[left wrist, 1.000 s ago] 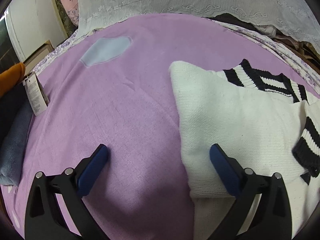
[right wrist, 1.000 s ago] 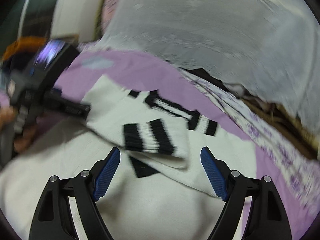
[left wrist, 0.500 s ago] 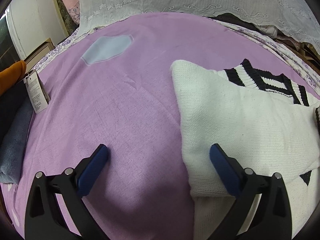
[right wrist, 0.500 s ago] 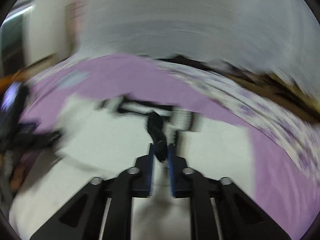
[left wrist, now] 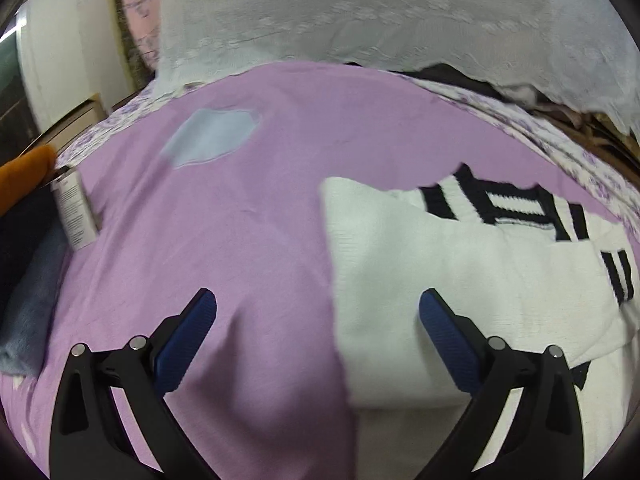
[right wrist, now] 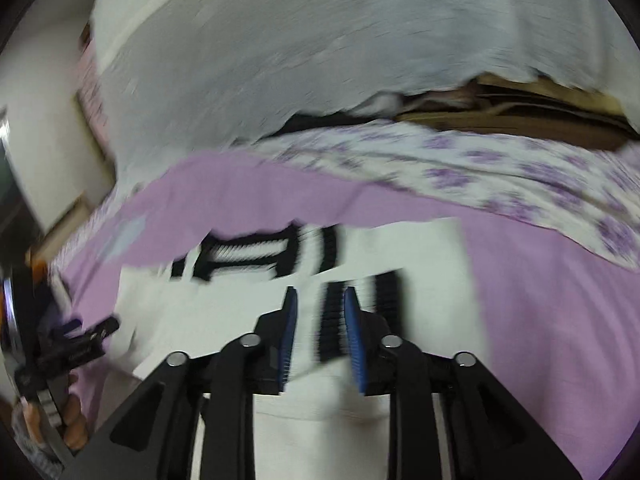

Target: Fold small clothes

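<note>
A white sweater (left wrist: pixel 460 272) with black stripes lies flat on the purple sheet (left wrist: pixel 248 208) of the bed, one striped cuff folded over its body. The left tongs (left wrist: pixel 318 312) are spread wide and hold nothing, one finger over bare sheet, the other over the sweater's left edge. The right tongs (right wrist: pixel 318 316) are nearly shut around the striped cuff (right wrist: pixel 334 320); motion blur hides whether they actually grip it. Dark folded clothes (left wrist: pixel 24 264) sit at the far left.
</note>
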